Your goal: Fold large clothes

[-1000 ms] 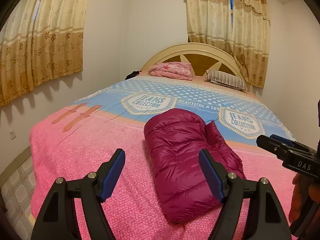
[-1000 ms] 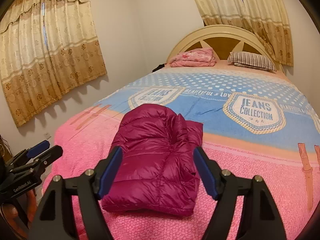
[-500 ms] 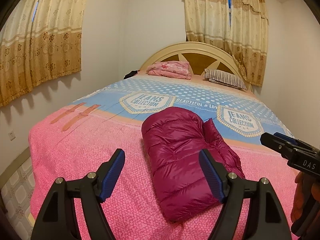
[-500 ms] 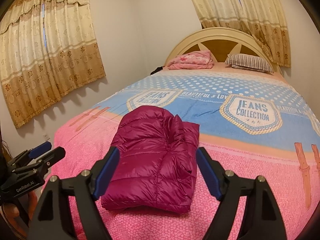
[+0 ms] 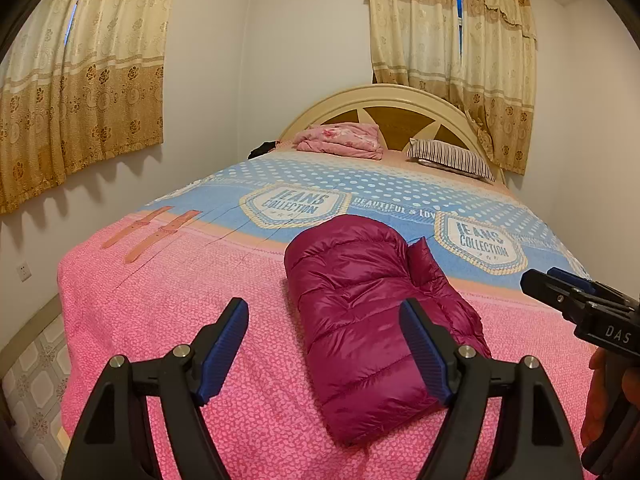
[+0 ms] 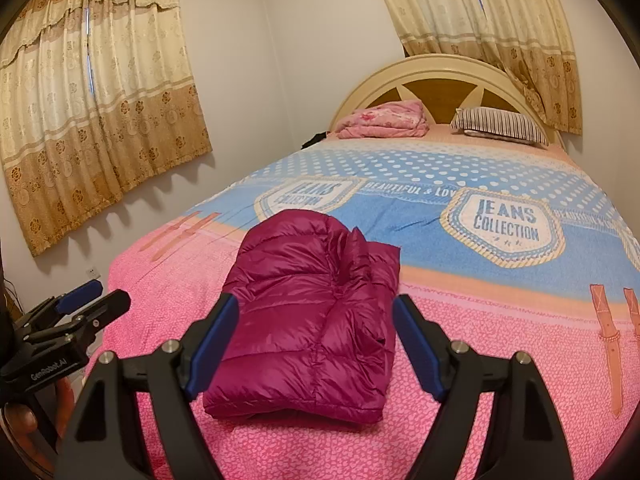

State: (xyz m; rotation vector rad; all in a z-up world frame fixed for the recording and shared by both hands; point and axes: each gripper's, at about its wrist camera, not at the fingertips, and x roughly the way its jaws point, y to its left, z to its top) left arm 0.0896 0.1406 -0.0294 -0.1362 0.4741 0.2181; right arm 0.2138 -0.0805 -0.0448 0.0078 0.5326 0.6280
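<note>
A magenta puffer jacket (image 5: 352, 280) (image 6: 304, 272) lies folded into a thick bundle on the pink end of the bed cover (image 5: 160, 300) (image 6: 500, 340). My left gripper (image 5: 322, 308) hovers open in front of the bundle and a bit to its left, nothing between its blue pads. My right gripper (image 6: 315, 300) is also open, facing the jacket's near edge without touching it. The right gripper (image 5: 560, 292) shows at the right edge of the left wrist view. The left gripper (image 6: 92, 304) sits at the left edge of the right wrist view.
A folded pink blanket (image 5: 340, 140) and a striped pillow (image 5: 452, 158) lie by the arched headboard (image 5: 392, 96). Curtained windows (image 5: 80, 80) line the left and back walls. Tiled floor (image 5: 32, 380) runs along the bed's left side. A hand (image 5: 600, 400) holds the right gripper.
The right gripper's jaws have spread slightly wider. Both grippers and the jacket otherwise stay where they were.
</note>
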